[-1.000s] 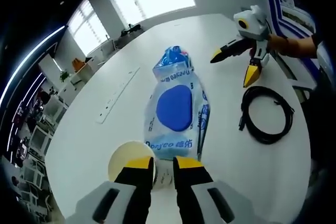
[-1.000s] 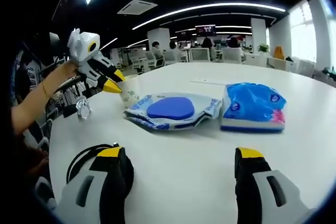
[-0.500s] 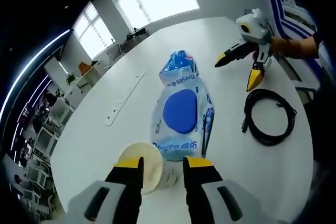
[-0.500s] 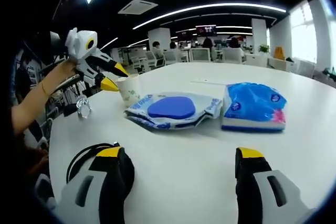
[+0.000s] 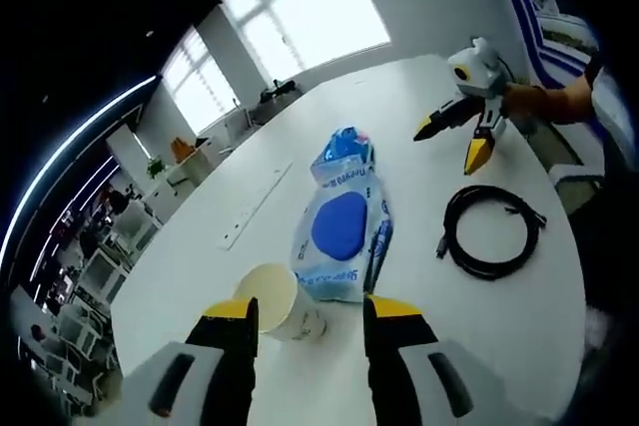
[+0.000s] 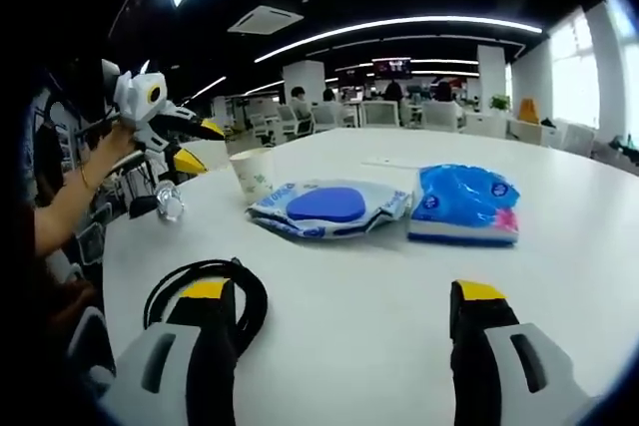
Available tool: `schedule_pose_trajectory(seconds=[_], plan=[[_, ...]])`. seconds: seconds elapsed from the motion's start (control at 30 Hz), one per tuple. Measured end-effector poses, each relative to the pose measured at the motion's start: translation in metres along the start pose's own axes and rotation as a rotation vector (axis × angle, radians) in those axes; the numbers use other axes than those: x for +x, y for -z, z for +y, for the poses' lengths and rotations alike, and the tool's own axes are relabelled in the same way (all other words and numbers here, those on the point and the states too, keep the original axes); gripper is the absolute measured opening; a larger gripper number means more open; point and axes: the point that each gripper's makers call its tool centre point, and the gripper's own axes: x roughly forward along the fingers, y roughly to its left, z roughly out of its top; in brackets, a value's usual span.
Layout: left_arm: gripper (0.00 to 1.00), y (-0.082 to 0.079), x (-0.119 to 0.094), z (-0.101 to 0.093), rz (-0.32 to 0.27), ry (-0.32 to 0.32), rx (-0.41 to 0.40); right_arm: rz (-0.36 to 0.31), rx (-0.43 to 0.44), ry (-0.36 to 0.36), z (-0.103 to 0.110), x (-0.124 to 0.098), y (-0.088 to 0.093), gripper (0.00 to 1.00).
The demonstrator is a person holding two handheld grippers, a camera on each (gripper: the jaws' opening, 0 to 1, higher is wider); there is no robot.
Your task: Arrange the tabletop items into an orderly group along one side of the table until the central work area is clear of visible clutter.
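On the white desk [image 6: 599,276], the left claw [image 5: 310,311] hovers with its jaws set narrowly apart and holding nothing, just above the paper cup [image 5: 275,298] that stands beside the near end of the blue wet-wipe pack [image 5: 344,231]. Beyond the pack lies a blue tissue pack [image 6: 466,205]. The right claw [image 6: 339,296] is spread wide and empty, with the coiled black cable [image 6: 205,286] by its left jaw.

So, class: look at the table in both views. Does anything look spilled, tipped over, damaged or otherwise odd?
Nothing stands out. The paper cup stands upright, the wipes pack and blue tissue pack lie flat, and the black cable sits coiled. No spill shows on the table.
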Motion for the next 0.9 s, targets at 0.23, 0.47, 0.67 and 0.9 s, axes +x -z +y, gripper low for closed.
schedule_pose_trajectory(seconds=[0.23, 0.47, 0.67, 0.9], plan=[[0.41, 0.031, -0.033, -0.013, 0.044, -0.030, -0.004, 0.011, -0.002, 0.002, 0.004, -0.031, 0.015, 0.87], [0.41, 0.072, -0.053, -0.036, 0.185, 0.005, 0.077, 0.013, -0.004, 0.010, 0.009, -0.043, 0.024, 0.86], [0.39, 0.089, -0.062, -0.043, 0.336, 0.009, 0.234, 0.014, -0.017, 0.007, 0.016, -0.046, 0.028, 0.85], [0.35, 0.104, -0.051, -0.046, 0.484, -0.045, 0.496, 0.014, -0.007, 0.009, 0.018, -0.050, 0.030, 0.86]])
